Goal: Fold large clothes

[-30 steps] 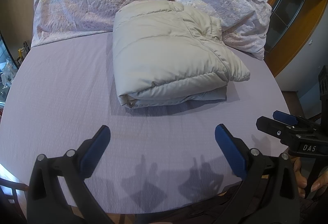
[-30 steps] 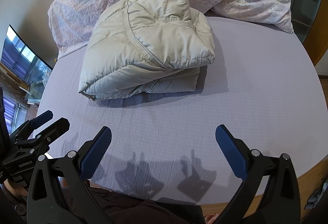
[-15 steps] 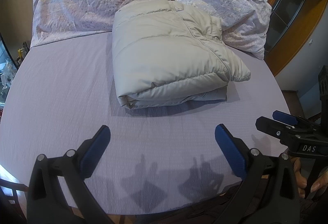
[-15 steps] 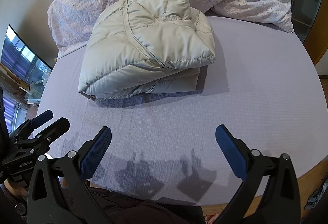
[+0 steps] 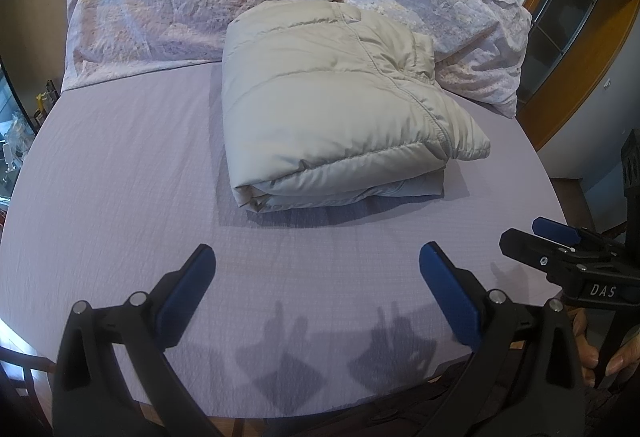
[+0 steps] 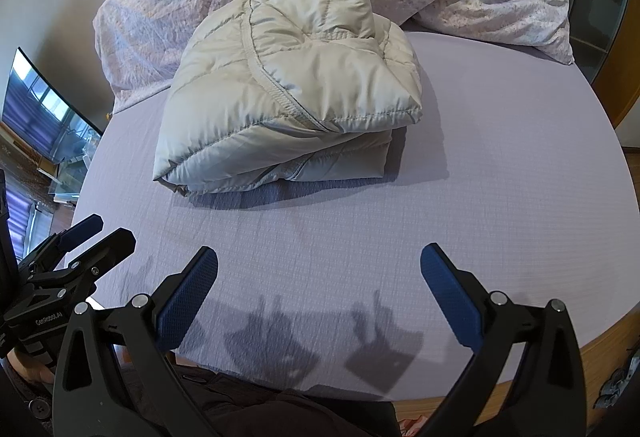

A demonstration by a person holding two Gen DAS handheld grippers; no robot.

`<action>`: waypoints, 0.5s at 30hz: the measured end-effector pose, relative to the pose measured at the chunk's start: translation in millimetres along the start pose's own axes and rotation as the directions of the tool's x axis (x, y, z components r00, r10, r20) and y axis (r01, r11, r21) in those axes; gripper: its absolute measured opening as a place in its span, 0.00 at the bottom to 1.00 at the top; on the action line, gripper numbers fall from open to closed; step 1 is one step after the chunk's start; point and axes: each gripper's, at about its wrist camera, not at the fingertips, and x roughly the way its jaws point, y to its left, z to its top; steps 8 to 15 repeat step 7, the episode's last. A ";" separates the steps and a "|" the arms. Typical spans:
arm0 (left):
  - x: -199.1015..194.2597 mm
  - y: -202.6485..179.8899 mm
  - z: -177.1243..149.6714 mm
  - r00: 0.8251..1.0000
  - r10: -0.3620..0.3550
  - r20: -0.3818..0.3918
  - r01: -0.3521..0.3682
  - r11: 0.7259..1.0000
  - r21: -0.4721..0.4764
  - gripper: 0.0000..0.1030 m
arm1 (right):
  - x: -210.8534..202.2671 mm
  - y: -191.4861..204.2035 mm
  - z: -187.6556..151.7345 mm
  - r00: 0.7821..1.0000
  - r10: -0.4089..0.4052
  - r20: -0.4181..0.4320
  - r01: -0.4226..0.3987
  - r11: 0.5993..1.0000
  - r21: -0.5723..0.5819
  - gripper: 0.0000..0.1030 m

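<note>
Lying folded on the bed (image 5: 120,197), the jacket (image 5: 332,117) had not shifted; both the left gripper (image 5: 316,277) and the right gripper (image 6: 320,277) hung back wide open, empty, folding seemingly done.

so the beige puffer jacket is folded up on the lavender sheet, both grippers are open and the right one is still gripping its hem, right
Not quite. The right gripper grips nothing: in the right wrist view its jaws stand wide apart over bare lavender sheet, well short of the beige puffer jacket. The rest holds: the jacket lies folded on the sheet, and the left gripper is open too.
</note>
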 end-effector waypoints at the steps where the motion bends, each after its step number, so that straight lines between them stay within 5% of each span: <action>1: -0.4 -0.4 0.1 1.000 0.000 0.000 0.000 1.000 0.000 0.98 | -0.2 -0.1 0.8 1.000 0.001 0.000 -0.001 1.000 -0.001 0.99; 15: 0.5 0.8 -0.1 1.000 0.000 -0.002 0.000 1.000 -0.004 0.98 | -1.3 -1.4 1.5 1.000 0.000 0.000 0.000 1.000 0.000 0.99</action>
